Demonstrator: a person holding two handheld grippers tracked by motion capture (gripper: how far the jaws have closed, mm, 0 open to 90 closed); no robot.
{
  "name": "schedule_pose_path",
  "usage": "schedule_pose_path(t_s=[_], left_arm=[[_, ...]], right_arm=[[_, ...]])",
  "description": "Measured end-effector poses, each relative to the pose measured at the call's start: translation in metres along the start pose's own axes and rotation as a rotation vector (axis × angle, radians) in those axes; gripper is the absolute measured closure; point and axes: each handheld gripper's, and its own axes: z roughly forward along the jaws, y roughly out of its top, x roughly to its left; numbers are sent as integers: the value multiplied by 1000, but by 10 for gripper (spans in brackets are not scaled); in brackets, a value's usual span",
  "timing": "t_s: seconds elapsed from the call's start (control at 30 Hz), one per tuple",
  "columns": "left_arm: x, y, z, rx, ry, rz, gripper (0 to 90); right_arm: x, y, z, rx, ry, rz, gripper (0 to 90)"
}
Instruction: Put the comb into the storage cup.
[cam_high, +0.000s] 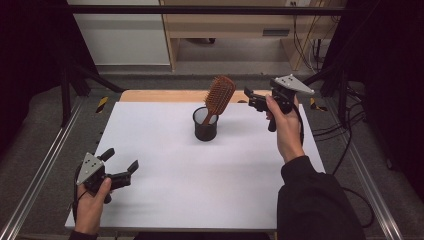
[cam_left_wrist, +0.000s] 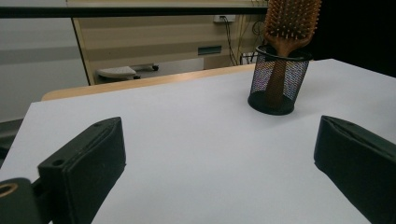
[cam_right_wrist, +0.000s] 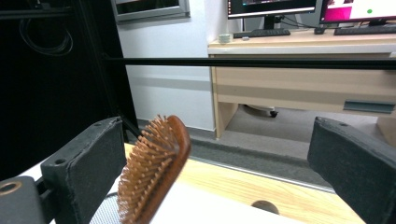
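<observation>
Left tool (cam_high: 121, 160) gapes; hairbrush (cam_high: 218, 97) stands in cup (cam_high: 205, 125)

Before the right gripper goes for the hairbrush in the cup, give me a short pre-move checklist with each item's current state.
1. Right gripper open: ok, jaws spread wide.
2. Right gripper near the hairbrush: ok, beside its head, not touching.
3. Hairbrush between the jaws: ok in the right gripper view, though depth is hard to judge.
4. Hairbrush seated in the cup: ok, handle down, leaning.
5. Left gripper out of the way: ok, open, low at the near left of the table.
6. Cup steady if the brush is pulled: cannot tell.
</observation>
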Motion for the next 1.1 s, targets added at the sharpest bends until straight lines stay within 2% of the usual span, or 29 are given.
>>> schedule_pose_path(t_s=[0.23,0.43,0.7,0.97,1.1], left_arm=[[0,-1,-1,-2,5,0,23],[3,-2,-2,-8,9,8,23],[6,-3,-4,-22,13,1,23],[4,-2,-6,-54,0,19,19],[5,-3,-7,-58,-3,8,19]], right_arm=[[-9,-10,-27,-9,-22,-34,47],[-20,-25,-52,7,-28,-60,57],[-30,-52,-86,4,-48,-45,54],[-38,-84,-115,7,-59,-32,51],[-39,-95,-126,15,-61,-50,43]])
